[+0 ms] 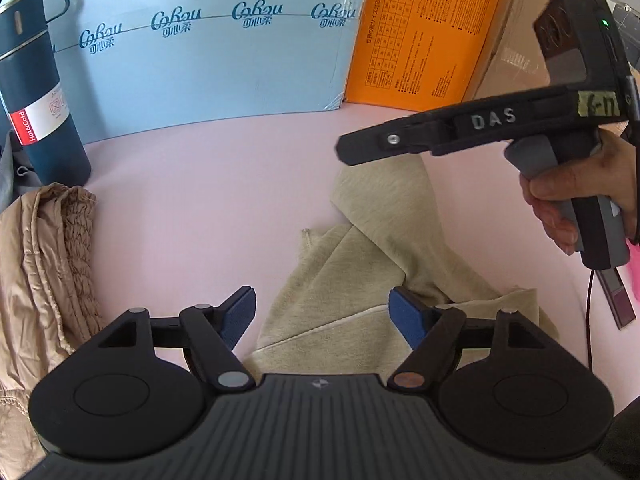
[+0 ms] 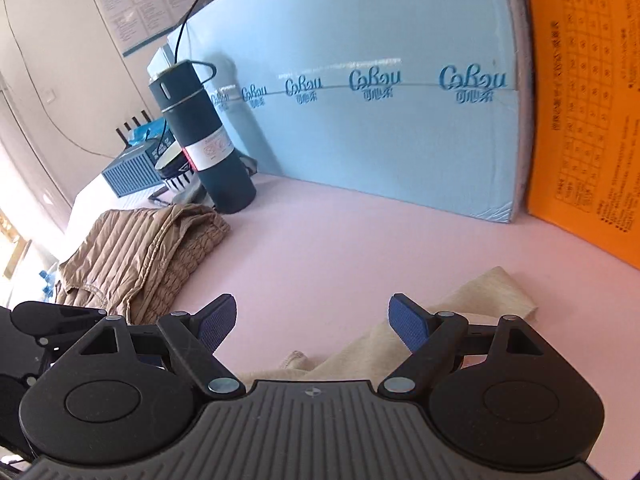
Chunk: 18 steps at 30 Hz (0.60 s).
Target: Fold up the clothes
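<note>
Beige cloth (image 1: 360, 280), crumpled, at lower centre of the left wrist view, spread on the pink bench (image 1: 208, 208). One flap raised toward centre right, under the nose of the right tongs' body. Same cloth (image 2: 460, 312) at lower right of the right wrist view, partly hidden behind the tool.

Left tongs (image 1: 322, 314) apart, nothing between the blue pads (image 1: 240, 314); right-hand pad over the cloth, left-hand pad over bare bench. Contact with the cloth: cannot tell.

Right tongs (image 2: 310, 322) apart too, empty, hanging above bench and cloth edge. In the left wrist view only the black body of that tool at upper right, lettered "DAS", gripped by a hand (image 1: 576, 200) at the right edge; a green light at its top.

Tan quilted garment (image 1: 44, 272) bunched at the left edge of the left wrist view, well apart from the cloth; in the right wrist view (image 2: 136, 256) at centre left.

Dark flask (image 1: 40, 92) upright at upper left, just behind the garment, with a white-and-red label. Same flask (image 2: 204, 140) left of centre in the right wrist view.

Light blue box (image 1: 224, 64) printed with repeated logos along the back of the bench; orange box (image 1: 420, 32) beside it at upper right, brown carton (image 1: 516, 48) further right.

Something bright pink (image 1: 634, 272) at the right edge, too cut off to tell.
</note>
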Each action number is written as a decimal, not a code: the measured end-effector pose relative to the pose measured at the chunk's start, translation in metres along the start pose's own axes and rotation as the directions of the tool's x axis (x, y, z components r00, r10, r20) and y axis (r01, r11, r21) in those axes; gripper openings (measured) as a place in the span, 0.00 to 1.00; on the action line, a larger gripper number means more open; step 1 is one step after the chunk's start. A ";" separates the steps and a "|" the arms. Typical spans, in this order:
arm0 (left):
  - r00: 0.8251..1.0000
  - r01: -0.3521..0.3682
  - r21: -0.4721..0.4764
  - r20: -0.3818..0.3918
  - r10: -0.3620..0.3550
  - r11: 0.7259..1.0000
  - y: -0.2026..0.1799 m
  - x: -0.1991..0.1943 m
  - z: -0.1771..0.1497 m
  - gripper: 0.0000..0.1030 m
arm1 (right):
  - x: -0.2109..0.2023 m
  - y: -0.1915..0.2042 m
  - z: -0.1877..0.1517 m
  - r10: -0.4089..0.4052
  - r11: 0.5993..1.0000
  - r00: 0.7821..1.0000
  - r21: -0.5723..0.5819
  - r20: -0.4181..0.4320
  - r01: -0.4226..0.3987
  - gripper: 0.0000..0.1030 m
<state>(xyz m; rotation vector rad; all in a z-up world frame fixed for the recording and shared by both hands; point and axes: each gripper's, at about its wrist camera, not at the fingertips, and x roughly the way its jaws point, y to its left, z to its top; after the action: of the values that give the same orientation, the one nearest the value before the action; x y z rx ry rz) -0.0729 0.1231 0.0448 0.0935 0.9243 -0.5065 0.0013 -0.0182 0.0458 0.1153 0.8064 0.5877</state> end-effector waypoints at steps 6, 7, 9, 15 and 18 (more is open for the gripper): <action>0.999 0.014 -0.018 -0.034 -0.014 1.000 -0.003 0.009 -0.013 0.73 | 0.025 -0.017 -0.024 -0.128 0.992 0.982 -0.024 -0.135 0.126 0.75; 0.999 0.015 -0.020 -0.037 -0.015 1.000 -0.002 0.009 -0.014 0.74 | 0.019 -0.018 -0.032 -0.173 0.984 0.975 -0.062 -0.137 0.166 0.71; 0.999 0.014 -0.021 -0.044 -0.015 1.000 0.001 0.009 -0.017 0.74 | 0.006 -0.018 -0.042 -0.223 0.970 0.969 -0.122 -0.105 0.210 0.42; 0.997 0.021 -0.017 -0.075 -0.023 1.000 0.007 0.015 -0.019 0.74 | -0.047 -0.036 -0.053 -0.303 0.953 0.953 0.020 0.002 0.303 0.12; 0.995 0.039 0.012 -0.097 -0.037 0.999 0.003 0.013 -0.023 0.74 | -0.069 -0.052 -0.071 -0.354 0.933 0.935 0.067 -0.023 0.354 0.12</action>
<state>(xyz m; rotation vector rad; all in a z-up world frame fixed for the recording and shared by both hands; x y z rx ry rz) -0.0824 0.1274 0.0202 0.1139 1.0195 -0.5474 -0.0624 -0.1074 0.0247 0.0286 0.8346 0.2183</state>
